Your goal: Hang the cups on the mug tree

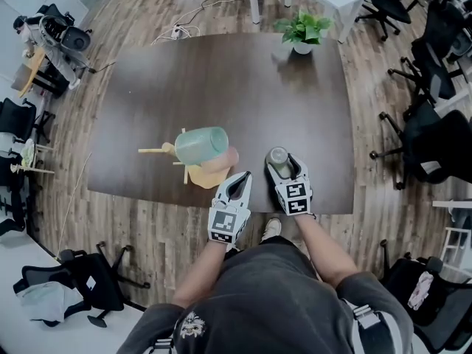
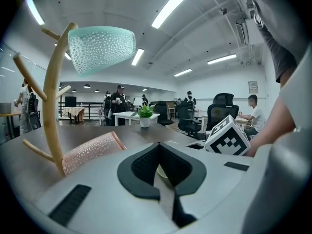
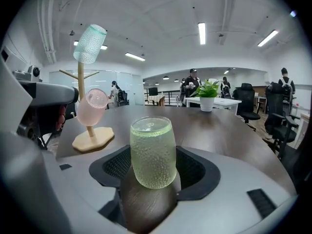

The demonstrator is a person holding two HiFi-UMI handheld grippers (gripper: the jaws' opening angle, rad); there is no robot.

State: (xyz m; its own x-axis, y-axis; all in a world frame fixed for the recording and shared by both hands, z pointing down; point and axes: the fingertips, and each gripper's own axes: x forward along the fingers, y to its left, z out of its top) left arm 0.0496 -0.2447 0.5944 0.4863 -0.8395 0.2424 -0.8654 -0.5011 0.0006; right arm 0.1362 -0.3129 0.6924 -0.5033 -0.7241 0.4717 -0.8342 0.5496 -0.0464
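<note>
Head view: dark brown tabletop [image 1: 221, 80] w/ wooden mug tree [image 1: 156, 151] near its front edge, seen from above. Teal cup [image 1: 200, 144] hangs on an upper peg. Pink cup [image 1: 225, 161] hangs just below and beside it on a lower peg, so both are off the tabletop. Left tongs [image 1: 243, 177] sit at the front edge, just beside the tree's base, tips together w/ nothing betw. them. Right tongs [image 1: 287, 166] are just to the right, jaws spread wide. Green cup [image 1: 278, 155] stands upright on the tabletop betw. them. Potted plant [image 1: 304, 29] is at the far edge, well apart, and office chairs [image 1: 431, 142] stand round the room. Left gripper view: jaws closed to a point, empty. Tree trunk rises at left w/ teal cup tilted high on top and pink cup slanting low by the trunk's foot. Right tongs' marker cube [image 2: 228, 136] shows at right, and people [image 2: 117, 104] stand by a white table [image 2: 127, 115] in the bkgd. Right gripper view: green cup, pebbled and translucent, is dead centre betw. the wide-apart jaws, base on the wood. Pads are close on either side, no squeeze visible. Tree is behind-left w/ its hexagonal base flat on the tabletop, pink cup on a low peg and teal cup tipped on the top peg. Plant is at the far end.
</note>
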